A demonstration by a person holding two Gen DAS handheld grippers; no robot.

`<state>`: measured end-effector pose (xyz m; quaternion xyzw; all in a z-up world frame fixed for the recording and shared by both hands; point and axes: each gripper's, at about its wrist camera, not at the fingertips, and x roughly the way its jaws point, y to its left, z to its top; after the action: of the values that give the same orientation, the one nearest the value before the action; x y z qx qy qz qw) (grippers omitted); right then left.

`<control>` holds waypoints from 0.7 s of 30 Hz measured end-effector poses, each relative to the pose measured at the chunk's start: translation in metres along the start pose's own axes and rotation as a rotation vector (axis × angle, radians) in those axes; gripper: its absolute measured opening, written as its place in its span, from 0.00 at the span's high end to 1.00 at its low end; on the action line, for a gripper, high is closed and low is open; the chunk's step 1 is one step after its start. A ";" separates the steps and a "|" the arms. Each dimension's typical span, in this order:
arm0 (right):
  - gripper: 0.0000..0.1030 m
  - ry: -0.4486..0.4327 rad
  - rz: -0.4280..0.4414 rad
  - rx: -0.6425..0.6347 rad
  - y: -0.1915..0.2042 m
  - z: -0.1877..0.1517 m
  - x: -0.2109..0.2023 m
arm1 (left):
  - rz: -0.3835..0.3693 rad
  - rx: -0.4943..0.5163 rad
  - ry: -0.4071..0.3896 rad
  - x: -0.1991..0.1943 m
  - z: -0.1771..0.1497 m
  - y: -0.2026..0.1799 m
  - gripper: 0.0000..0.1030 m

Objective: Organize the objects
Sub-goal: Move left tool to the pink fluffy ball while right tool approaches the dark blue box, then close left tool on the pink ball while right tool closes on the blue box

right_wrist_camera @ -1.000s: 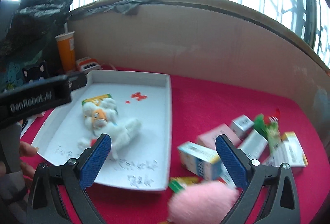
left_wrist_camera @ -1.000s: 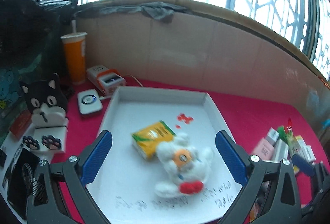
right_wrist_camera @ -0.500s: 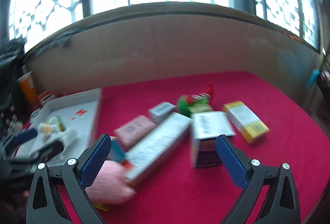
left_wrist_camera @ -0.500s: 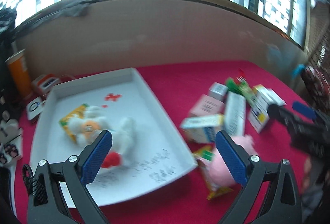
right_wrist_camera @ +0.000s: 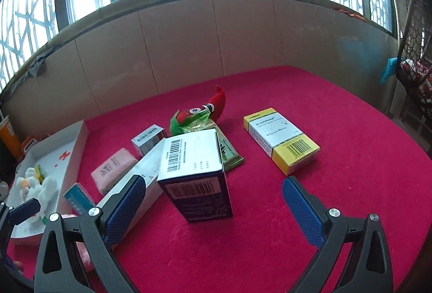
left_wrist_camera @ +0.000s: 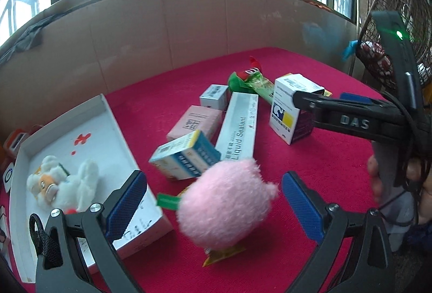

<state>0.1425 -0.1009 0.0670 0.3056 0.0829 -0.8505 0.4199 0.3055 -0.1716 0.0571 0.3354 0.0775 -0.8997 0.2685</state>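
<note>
A white tray [left_wrist_camera: 116, 128] on the red table holds a white plush toy [left_wrist_camera: 60, 185] and a yellow packet. My left gripper [left_wrist_camera: 214, 205] is open, its pads on either side of a pink plush toy [left_wrist_camera: 225, 202] lying on a snack packet. My right gripper [right_wrist_camera: 213, 208] is open and empty, just in front of an upright white and purple box [right_wrist_camera: 194, 171]. Beside it lie a long white sealant box [left_wrist_camera: 239, 128], a pink box [left_wrist_camera: 194, 121], a blue box [left_wrist_camera: 186, 155], a small grey box [right_wrist_camera: 148, 139], a chili plush [right_wrist_camera: 201, 112] and a yellow-ended box [right_wrist_camera: 280, 143].
A cardboard wall [right_wrist_camera: 216, 36] runs along the back of the table under barred windows. A wire basket [left_wrist_camera: 388, 23] stands at the right edge. An orange cup [right_wrist_camera: 8, 136] and small gadgets sit left of the tray. The right gripper's body [left_wrist_camera: 351, 117] crosses the left wrist view.
Both grippers have swung right, away from the tray toward the pile of boxes. The left now brackets the pink plush; the right has come close to the upright box. Both stayed open.
</note>
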 end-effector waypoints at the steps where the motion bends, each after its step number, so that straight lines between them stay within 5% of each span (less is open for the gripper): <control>1: 0.00 0.005 0.005 -0.002 0.001 0.001 0.003 | -0.007 0.001 0.004 0.002 0.000 -0.002 0.03; 5: 0.00 0.017 0.021 -0.021 0.010 0.005 0.017 | -0.026 0.002 0.016 0.008 0.000 -0.004 0.03; 12: 0.29 0.061 0.025 -0.084 0.023 -0.002 0.036 | -0.043 -0.048 0.053 0.014 -0.003 0.004 0.13; 18: 0.31 0.055 0.023 -0.084 0.023 -0.003 0.037 | -0.041 -0.012 0.067 0.015 -0.007 -0.004 0.13; 21: 0.41 0.053 0.013 -0.082 0.022 -0.003 0.037 | -0.037 -0.007 0.072 0.016 -0.009 -0.005 0.19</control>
<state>0.1441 -0.1383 0.0453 0.3110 0.1268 -0.8353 0.4353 0.2978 -0.1713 0.0399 0.3654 0.0963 -0.8914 0.2501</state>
